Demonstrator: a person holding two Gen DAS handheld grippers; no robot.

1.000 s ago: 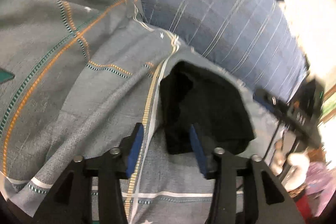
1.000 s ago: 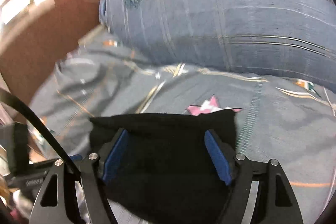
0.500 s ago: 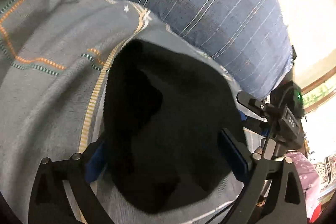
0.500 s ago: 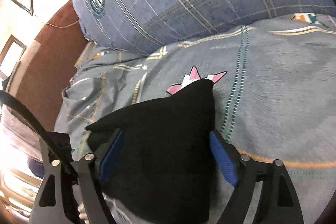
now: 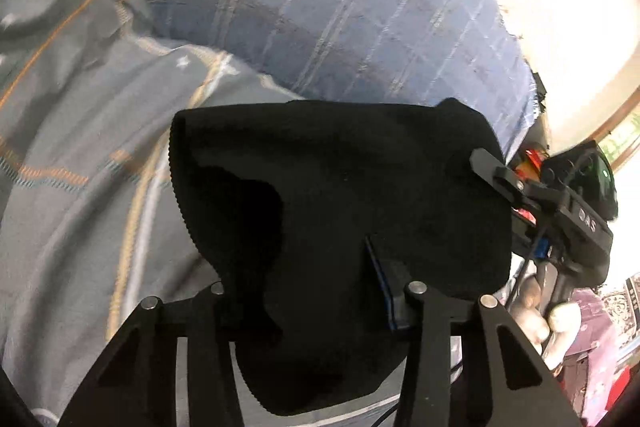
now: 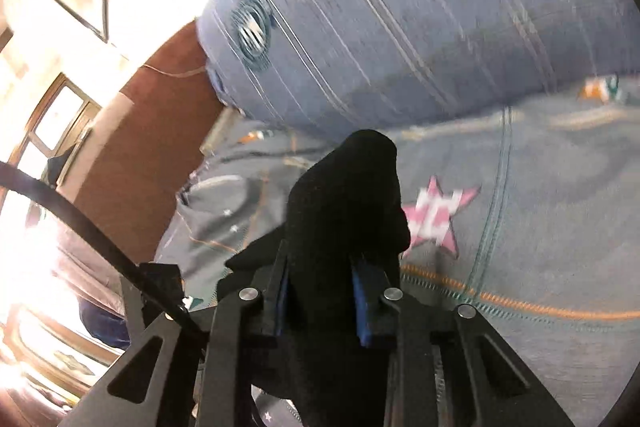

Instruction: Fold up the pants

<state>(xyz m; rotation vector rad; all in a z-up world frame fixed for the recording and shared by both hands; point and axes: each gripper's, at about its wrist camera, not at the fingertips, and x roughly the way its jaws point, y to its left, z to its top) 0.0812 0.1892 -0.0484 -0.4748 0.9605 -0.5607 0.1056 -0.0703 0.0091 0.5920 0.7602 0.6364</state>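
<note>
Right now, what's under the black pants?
Under the black pants lies the grey patterned bedsheet, with a pink star beside their edge. Whatever sits directly beneath the cloth is covered.

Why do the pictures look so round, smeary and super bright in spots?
Both views: fisheye lens bends everything, so the pillow bulges. Left wrist view: quilt smeared by motion, window glare at right. Right wrist view: wall washed out white, pink star blurred, black pants sharper.

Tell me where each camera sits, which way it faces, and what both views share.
Left wrist: on the left gripper, looking down along its fingers at black pants on a grey bedspread; the right gripper shows.
Right wrist: on the right gripper, jaws closing on bunched pants.
Shared: pants, bedspread, blue pillow.
</note>
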